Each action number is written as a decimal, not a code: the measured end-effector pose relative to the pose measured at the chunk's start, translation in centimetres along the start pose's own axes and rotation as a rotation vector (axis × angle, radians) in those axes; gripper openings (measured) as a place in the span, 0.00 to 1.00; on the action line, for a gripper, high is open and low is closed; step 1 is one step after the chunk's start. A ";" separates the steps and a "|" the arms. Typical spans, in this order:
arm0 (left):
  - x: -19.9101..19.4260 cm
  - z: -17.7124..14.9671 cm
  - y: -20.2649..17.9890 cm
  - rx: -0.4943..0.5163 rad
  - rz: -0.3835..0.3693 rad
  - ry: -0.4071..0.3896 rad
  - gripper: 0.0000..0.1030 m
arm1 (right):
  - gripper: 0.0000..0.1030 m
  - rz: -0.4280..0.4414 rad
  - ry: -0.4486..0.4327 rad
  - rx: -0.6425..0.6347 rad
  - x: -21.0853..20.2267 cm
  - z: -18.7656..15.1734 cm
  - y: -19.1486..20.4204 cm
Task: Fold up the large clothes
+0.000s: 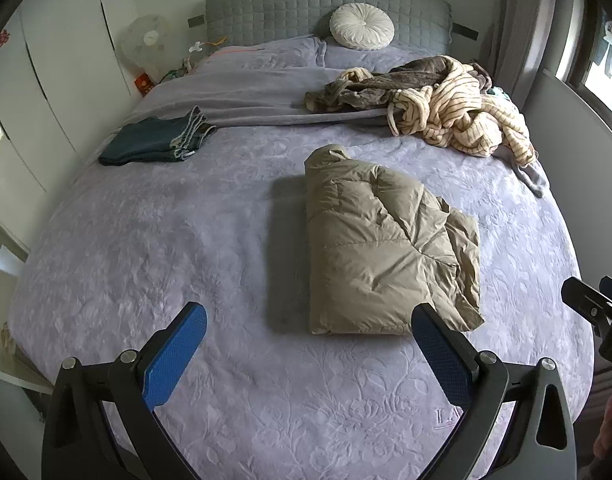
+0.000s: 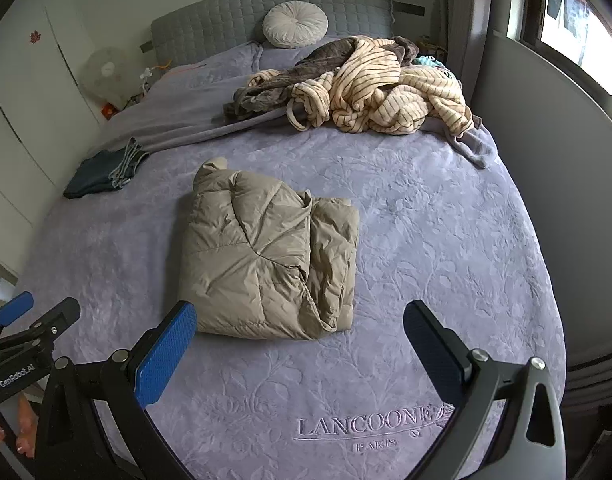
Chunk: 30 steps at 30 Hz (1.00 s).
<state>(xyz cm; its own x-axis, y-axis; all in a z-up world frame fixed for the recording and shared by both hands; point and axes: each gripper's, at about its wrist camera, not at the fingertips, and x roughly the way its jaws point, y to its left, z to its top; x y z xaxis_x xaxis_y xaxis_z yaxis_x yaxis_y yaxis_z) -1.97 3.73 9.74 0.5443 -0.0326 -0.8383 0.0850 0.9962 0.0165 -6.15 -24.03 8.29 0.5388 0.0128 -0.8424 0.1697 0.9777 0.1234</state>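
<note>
Left gripper (image 1: 309,326): jaws spread wide, nothing between them, bottom centre of the left view above the bedspread (image 1: 186,240). Right gripper (image 2: 300,324): jaws fully apart, empty, bottom centre of the right view; it also shows at the right edge of the left view. Folded jacket (image 2: 266,256): tan, quilted, lying flat at frame centre, just beyond both grippers' fingertips, apart from them. Folded jeans (image 1: 158,142): upper left. Unfolded pile (image 1: 437,104), striped and brown: upper right. Round cushion (image 1: 361,26): against the headboard (image 1: 266,12), top centre.
</note>
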 end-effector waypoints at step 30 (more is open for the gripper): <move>0.2 0.1 0.1 -0.005 0.004 0.005 1.00 | 1.00 -0.003 0.004 -0.002 0.1 0.1 0.3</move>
<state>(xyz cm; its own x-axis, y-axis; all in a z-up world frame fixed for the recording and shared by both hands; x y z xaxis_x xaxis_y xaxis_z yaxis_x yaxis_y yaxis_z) -1.79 3.84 9.64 0.5401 -0.0283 -0.8411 0.0785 0.9968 0.0169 -5.98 -23.79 8.28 0.5348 0.0106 -0.8449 0.1695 0.9782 0.1196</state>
